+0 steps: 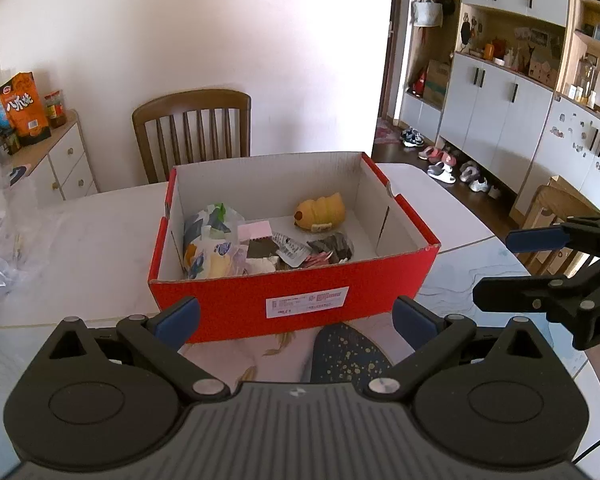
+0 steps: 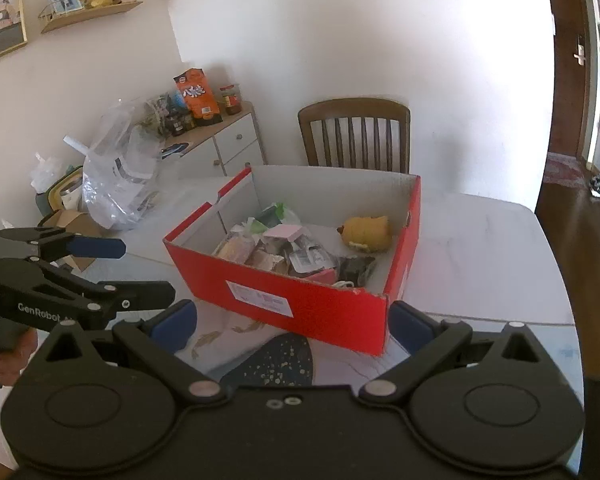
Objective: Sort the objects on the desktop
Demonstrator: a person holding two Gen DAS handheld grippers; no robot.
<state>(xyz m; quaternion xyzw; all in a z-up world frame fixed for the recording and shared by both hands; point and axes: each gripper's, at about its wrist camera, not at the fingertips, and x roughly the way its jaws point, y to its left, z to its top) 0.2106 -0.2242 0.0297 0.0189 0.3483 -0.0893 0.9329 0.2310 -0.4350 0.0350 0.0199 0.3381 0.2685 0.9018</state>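
A red cardboard box [image 1: 292, 298] [image 2: 300, 300] stands open on the white table. Inside it lie a yellow plush toy [image 1: 320, 210] [image 2: 366, 230], a pink card [image 1: 254, 231] [image 2: 284, 233], snack packets [image 1: 210, 240] and dark wrappers [image 1: 332, 246]. My left gripper [image 1: 296, 318] hovers open just before the box's near wall, nothing between its fingers. My right gripper [image 2: 292, 322] is also open and empty, near the box's front corner. Each gripper shows in the other's view: the right gripper [image 1: 496, 268] off to the right, the left gripper [image 2: 144, 268] off to the left.
A dark speckled mat [image 1: 348, 354] [image 2: 272, 360] lies under the grippers. A wooden chair [image 1: 192, 132] [image 2: 356, 136] stands behind the table. Clear plastic bags [image 2: 116, 184] sit at the left, beside a white cabinet [image 1: 64, 160] holding an orange snack bag [image 1: 24, 108]. The table edge [image 1: 500, 240] drops off at right.
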